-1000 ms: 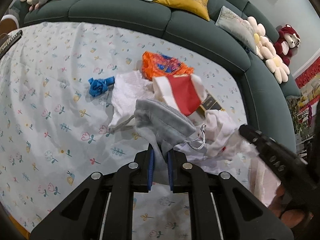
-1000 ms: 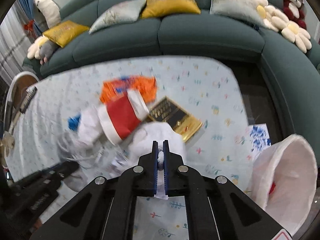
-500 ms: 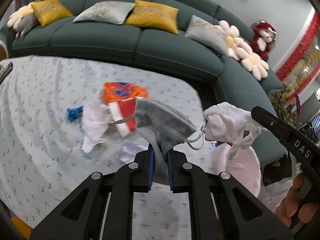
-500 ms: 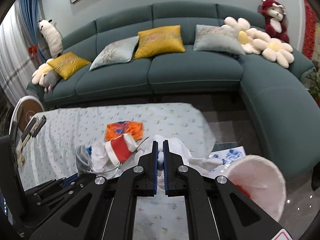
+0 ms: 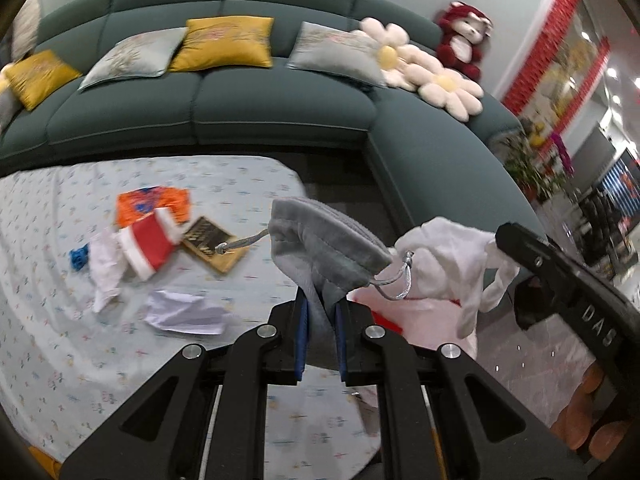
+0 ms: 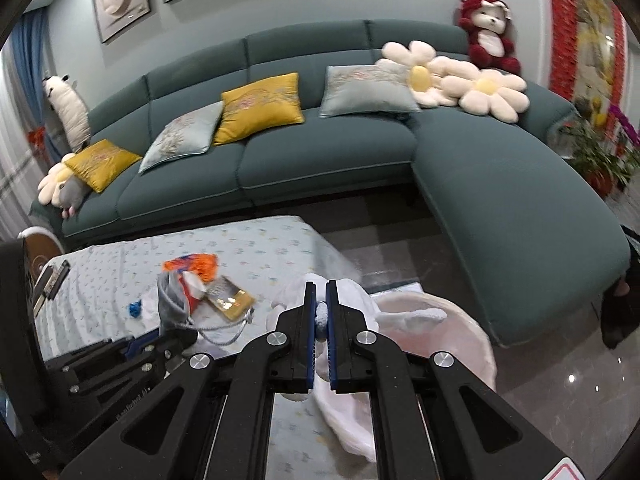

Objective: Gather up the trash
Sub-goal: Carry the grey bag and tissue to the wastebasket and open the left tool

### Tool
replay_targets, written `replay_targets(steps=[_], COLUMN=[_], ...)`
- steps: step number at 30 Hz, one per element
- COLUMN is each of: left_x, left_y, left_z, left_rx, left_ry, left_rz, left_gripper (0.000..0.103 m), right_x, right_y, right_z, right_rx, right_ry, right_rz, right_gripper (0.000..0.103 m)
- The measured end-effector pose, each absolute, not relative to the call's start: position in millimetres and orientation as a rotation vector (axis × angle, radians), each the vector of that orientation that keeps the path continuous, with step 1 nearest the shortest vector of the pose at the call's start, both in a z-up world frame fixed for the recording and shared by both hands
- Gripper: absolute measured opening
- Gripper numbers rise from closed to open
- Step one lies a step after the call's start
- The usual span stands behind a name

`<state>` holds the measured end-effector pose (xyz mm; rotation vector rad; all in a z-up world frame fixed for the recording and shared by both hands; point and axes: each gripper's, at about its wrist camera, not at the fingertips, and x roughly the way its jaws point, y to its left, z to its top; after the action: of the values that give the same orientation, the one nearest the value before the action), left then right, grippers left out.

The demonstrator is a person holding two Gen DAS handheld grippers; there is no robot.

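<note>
My left gripper (image 5: pixel 322 304) is shut on a grey drawstring pouch (image 5: pixel 324 240), which hangs in the air past the right end of the table. My right gripper (image 6: pixel 321 292) is shut on a crumpled white cloth-like piece (image 6: pixel 360 304), held over the pale pink-white trash bag (image 6: pixel 452 320). In the left wrist view the right gripper (image 5: pixel 504 236) carries that white piece (image 5: pixel 448 264) just right of the pouch, above the bag (image 5: pixel 416 320). The right wrist view shows the left gripper (image 6: pixel 176 334) and pouch (image 6: pixel 172 304) at lower left.
On the floral tablecloth (image 5: pixel 48 340) lie an orange wrapper (image 5: pixel 152 204), a red-and-white packet (image 5: pixel 148 248), a gold-and-black box (image 5: pixel 208 244), a blue scrap (image 5: pixel 78 258), white tissue (image 5: pixel 106 268) and white paper (image 5: pixel 180 312). A green corner sofa (image 6: pixel 320 160) curves behind and to the right.
Both grippers have risen and swung right, away from the pile on the table. The pouch and the white piece came up with them and now hang by the trash bag.
</note>
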<state>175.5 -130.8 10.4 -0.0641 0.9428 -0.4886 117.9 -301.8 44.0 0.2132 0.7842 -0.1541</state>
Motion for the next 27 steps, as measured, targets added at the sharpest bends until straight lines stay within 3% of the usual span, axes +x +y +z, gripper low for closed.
replay_targets(steps=[20,27], left_x=[142,145], left_y=[-261,-272], left_z=[-16,-25], left_rx=[0.105,0.113], left_ry=[0.990,1.012], left_rz=[-0.656,-0.671], left_gripper=[0.012,0.020], right_x=[68,68], right_y=[-398,-408], right_z=[4,-4], right_rx=[0.307,0.324], right_ry=[0.824,0.834], right_rz=[-0.301,-0.312], right_gripper=[0.005,0.005])
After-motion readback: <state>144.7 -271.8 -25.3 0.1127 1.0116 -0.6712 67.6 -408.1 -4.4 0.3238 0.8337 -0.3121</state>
